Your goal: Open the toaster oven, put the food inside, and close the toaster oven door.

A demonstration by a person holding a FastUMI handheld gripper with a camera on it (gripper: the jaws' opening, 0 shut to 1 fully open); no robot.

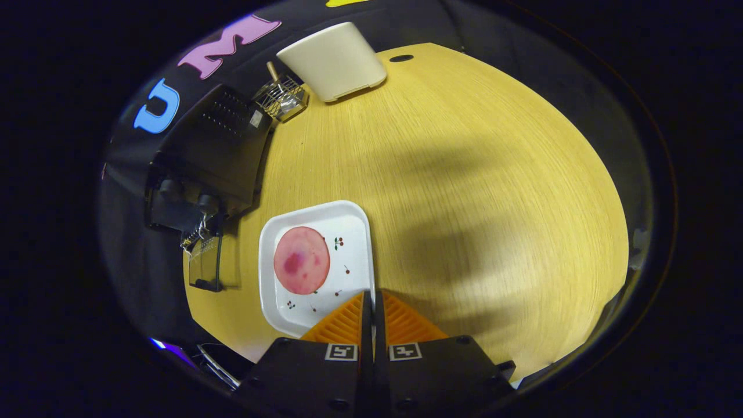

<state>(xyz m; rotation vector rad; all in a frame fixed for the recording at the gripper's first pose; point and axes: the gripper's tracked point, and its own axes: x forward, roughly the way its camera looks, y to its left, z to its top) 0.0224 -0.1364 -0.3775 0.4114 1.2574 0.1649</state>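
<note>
Wooden table in dark booth, tool pinching white plate rim, toaster oven beyond.

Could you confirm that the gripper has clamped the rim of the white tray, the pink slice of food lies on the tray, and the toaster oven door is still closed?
Not quite: the toaster oven door already hangs open, as the gripper view shows. The rest holds: the gripper is shut on the white tray rim, and the pink slice lies on it.

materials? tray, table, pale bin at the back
Tray: likely glazed ceramic or melamine; glossy white, small printed cherries, and its rim is pinched between the tool's closed fingers.
Table: wood-look laminate, probably; even pale grain, matte.
Bin: looks like matte cream plastic; smooth, seamless walls.
</note>
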